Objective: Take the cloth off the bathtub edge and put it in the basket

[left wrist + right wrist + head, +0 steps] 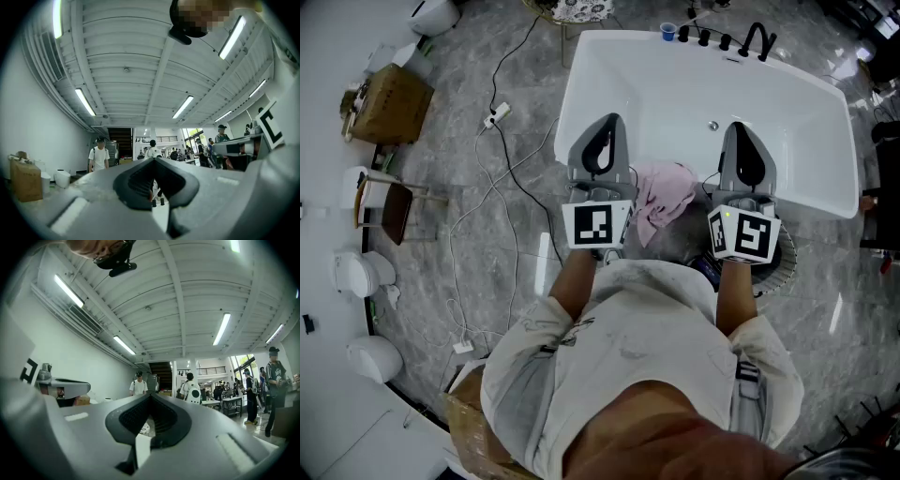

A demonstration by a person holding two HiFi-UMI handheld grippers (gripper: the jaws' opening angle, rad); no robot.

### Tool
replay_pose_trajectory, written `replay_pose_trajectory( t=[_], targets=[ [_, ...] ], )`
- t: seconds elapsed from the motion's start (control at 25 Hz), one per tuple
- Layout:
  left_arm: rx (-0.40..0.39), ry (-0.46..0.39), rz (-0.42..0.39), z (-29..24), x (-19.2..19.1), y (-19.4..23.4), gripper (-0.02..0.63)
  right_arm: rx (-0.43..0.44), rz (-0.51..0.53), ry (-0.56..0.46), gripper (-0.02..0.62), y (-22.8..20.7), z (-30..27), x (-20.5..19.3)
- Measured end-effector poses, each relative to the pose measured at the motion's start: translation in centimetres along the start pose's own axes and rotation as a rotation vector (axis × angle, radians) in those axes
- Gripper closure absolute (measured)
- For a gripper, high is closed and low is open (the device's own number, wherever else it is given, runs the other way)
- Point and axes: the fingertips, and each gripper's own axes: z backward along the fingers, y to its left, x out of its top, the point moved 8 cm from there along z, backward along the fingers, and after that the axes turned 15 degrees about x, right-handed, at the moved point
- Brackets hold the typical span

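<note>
A pink cloth (664, 195) hangs crumpled over the near edge of the white bathtub (609, 70) in the head view. My left gripper (610, 120) hovers just left of the cloth, over the tub's near rim, and is shut with nothing in it. My right gripper (738, 127) is to the right of the cloth, also shut and empty. A dark round basket (780, 266) sits on the floor below my right hand, partly hidden by it. Both gripper views point upward at the hall ceiling. The left gripper (153, 159) and right gripper (151, 394) show closed jaws there, with no cloth.
Black taps (741, 39) and a blue cup (668, 31) stand on the tub's far rim. Cables (502, 169) trail across the grey floor on the left. A cardboard box (391, 103), a stool (394, 208) and white toilets (358, 272) line the left side. People stand far off in the hall.
</note>
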Motion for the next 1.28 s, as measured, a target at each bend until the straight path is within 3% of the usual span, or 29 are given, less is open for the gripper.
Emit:
replay_pose_trajectory(
  t=[0.56, 1.28],
  targets=[
    [-0.043, 0.026, -0.045, -1.1, -0.6, -5.0, 0.606, 0.01, -0.045, -0.004, 0.594, -3.7, 1.0, -1.3],
    [0.006, 0.127, -0.064, -1.0, -2.7, -19.2, 0.606, 0.101, -0.129, 0.037, 0.594, -15.7, 7.8, -5.9]
  ],
)
